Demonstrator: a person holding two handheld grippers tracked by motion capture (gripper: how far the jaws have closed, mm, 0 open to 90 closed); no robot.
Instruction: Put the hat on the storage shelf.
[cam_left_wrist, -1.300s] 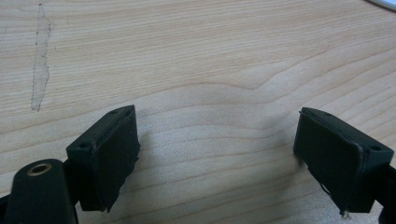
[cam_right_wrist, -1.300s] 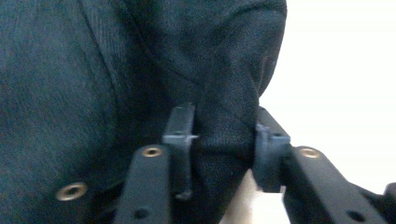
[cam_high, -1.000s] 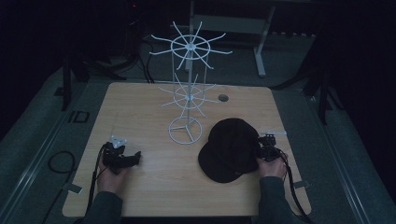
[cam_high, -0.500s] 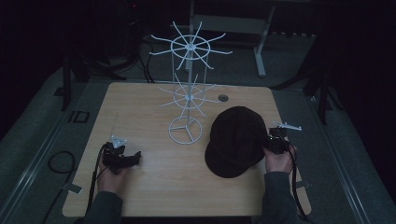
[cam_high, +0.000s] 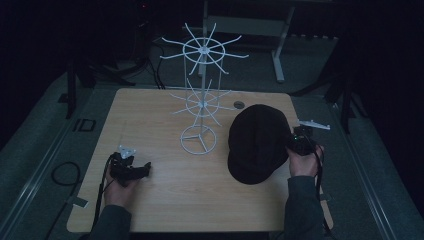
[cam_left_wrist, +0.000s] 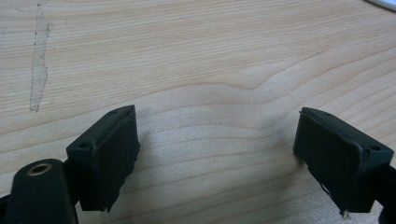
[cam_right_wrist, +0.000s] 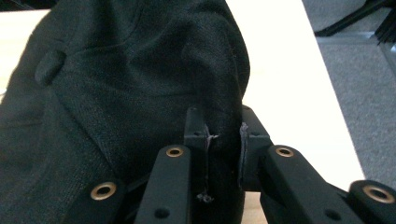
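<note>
The table (cam_high: 165, 200) carries a white wire rack (cam_high: 200, 95) standing near its middle, spokes bare, likely waiting for hats. Right of the rack's base lies a black cap (cam_high: 257, 142), which I judge is meant for a spoke. It is dark woven cloth with a button on top. My right gripper (cam_right_wrist: 223, 140) has its jaws closed on the cap's edge. My left gripper (cam_left_wrist: 219, 154) rests on bare wood, jaws wide apart and empty, probably spare.

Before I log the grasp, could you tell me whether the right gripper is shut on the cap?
Shut on it: the right gripper has the cap fabric pinched between its jaws.
</note>
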